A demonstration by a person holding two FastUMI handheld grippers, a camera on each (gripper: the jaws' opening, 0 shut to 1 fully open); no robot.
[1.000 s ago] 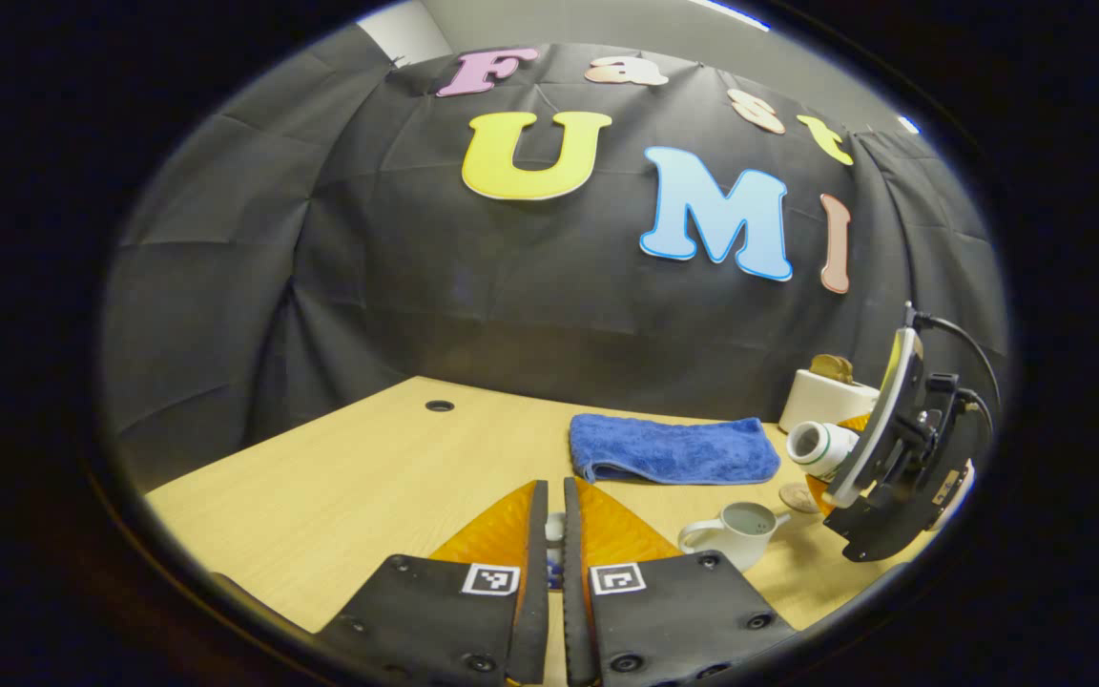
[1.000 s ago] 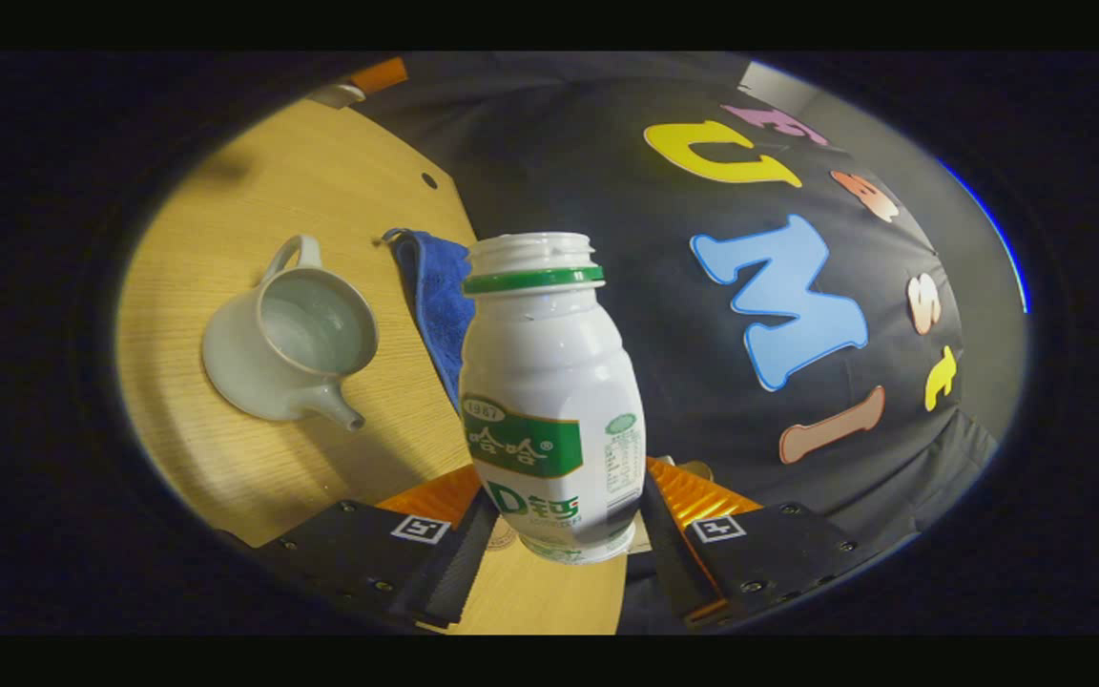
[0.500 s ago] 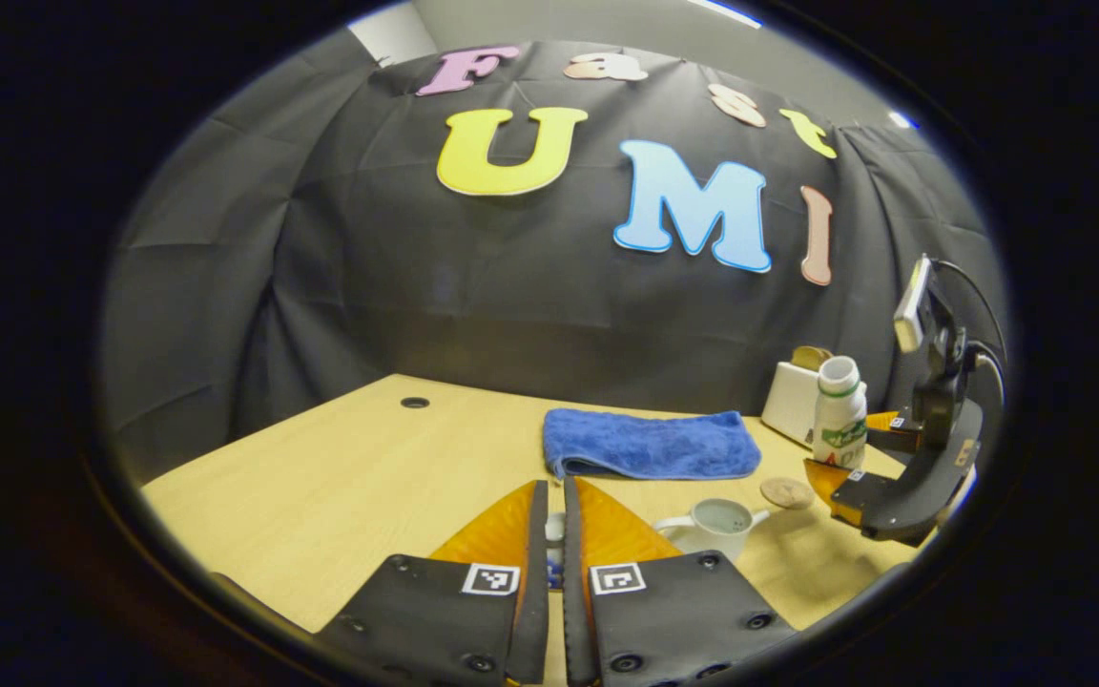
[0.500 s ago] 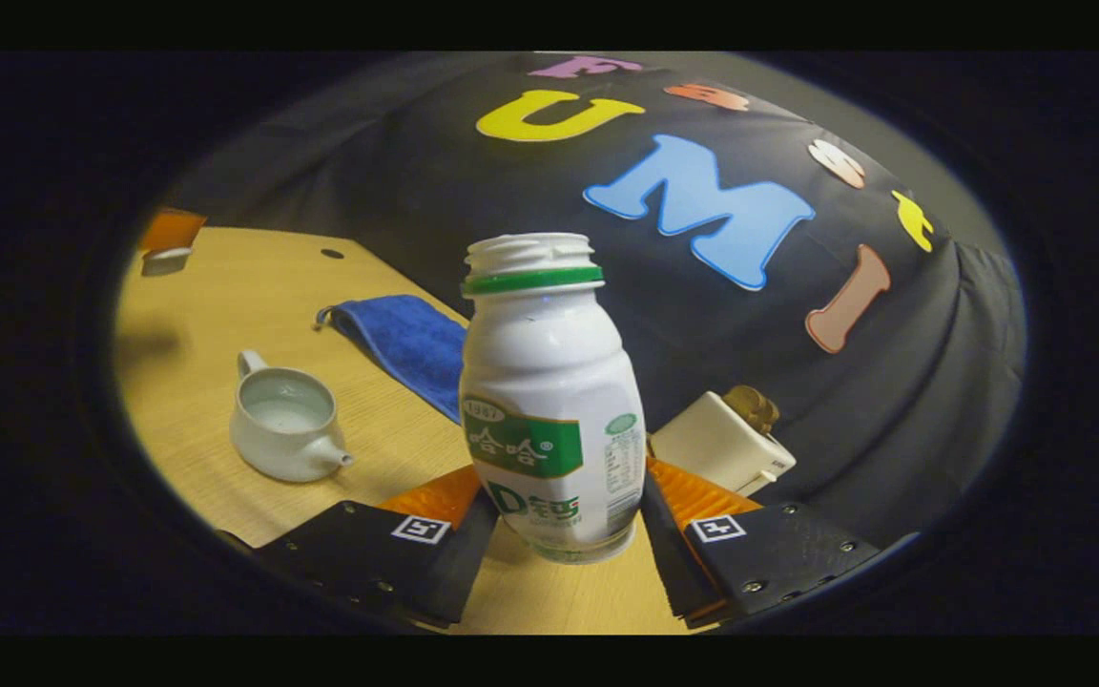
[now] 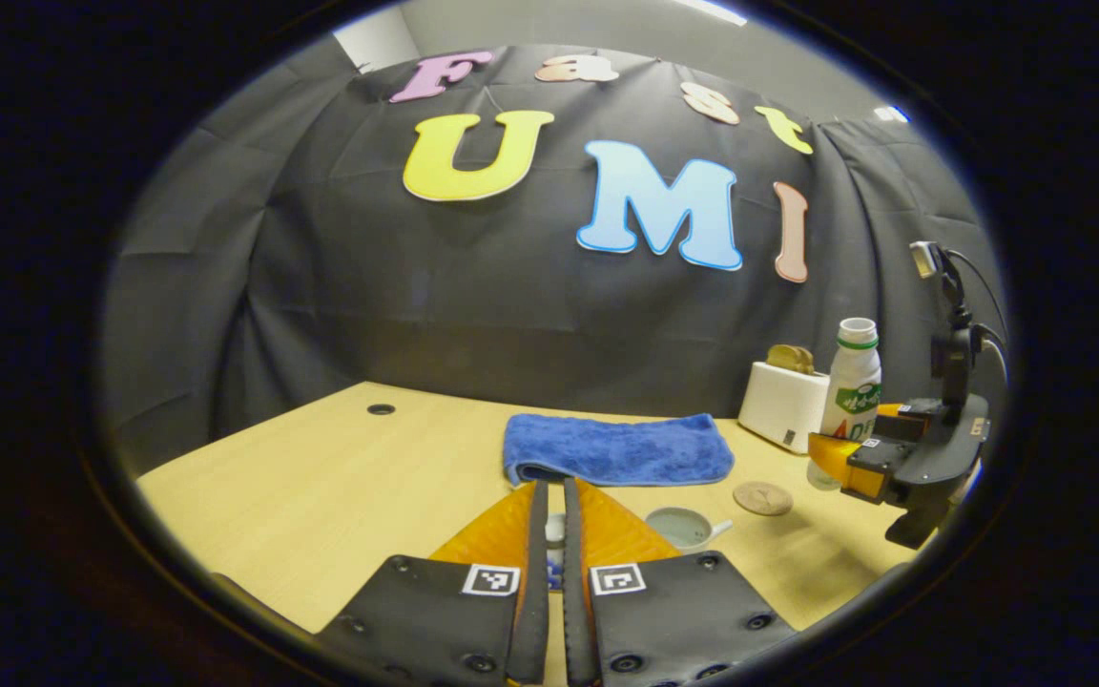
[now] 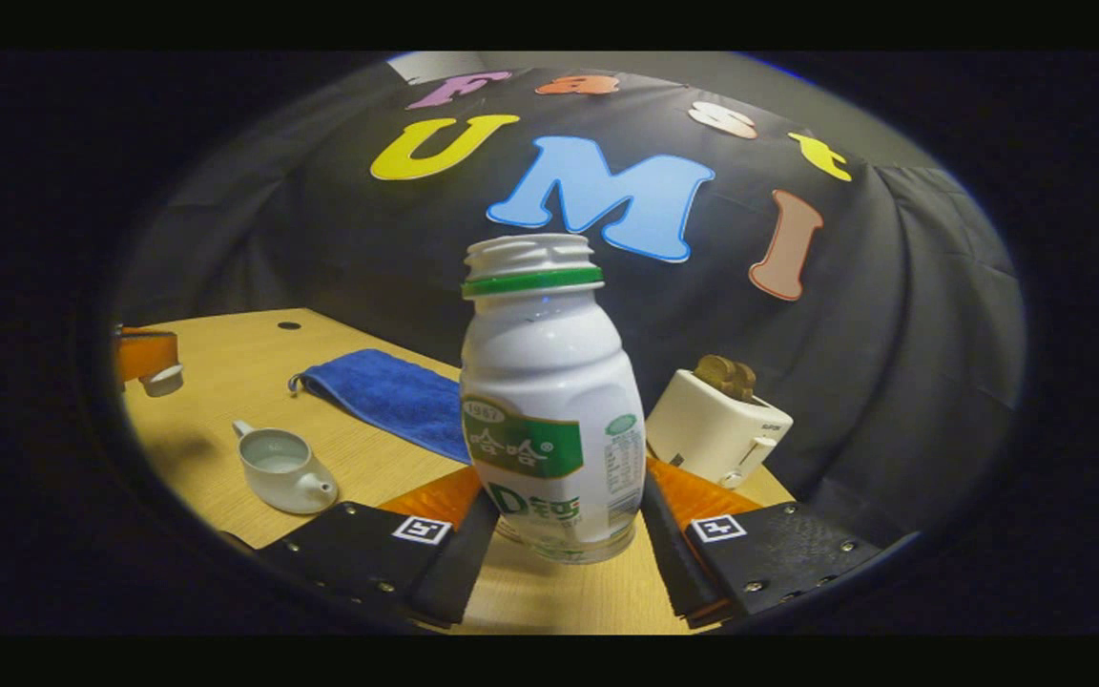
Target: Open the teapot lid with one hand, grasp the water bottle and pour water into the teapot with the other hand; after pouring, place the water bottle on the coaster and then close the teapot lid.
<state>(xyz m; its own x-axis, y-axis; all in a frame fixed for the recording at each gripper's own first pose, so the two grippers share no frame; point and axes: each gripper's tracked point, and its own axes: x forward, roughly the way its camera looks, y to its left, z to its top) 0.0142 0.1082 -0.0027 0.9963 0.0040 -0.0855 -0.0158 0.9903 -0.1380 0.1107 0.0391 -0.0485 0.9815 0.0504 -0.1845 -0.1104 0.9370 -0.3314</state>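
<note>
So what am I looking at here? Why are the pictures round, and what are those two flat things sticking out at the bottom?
Those flat things are the fingers of a hand-held gripper, a pinching tool that a person carries, one in each hand. A small camera with a very wide lens rides on each, so the pictures come out round.

In the right gripper view, the right hand-held gripper pinches a white water bottle with its cap off, standing upright. In the left gripper view, the left hand-held gripper is nearly closed on a small white thing, probably the teapot lid.

On the wooden table are the open teapot, a blue towel, a round coaster and a white toaster. The left gripper view also shows the right gripper with the bottle from the side.
</note>
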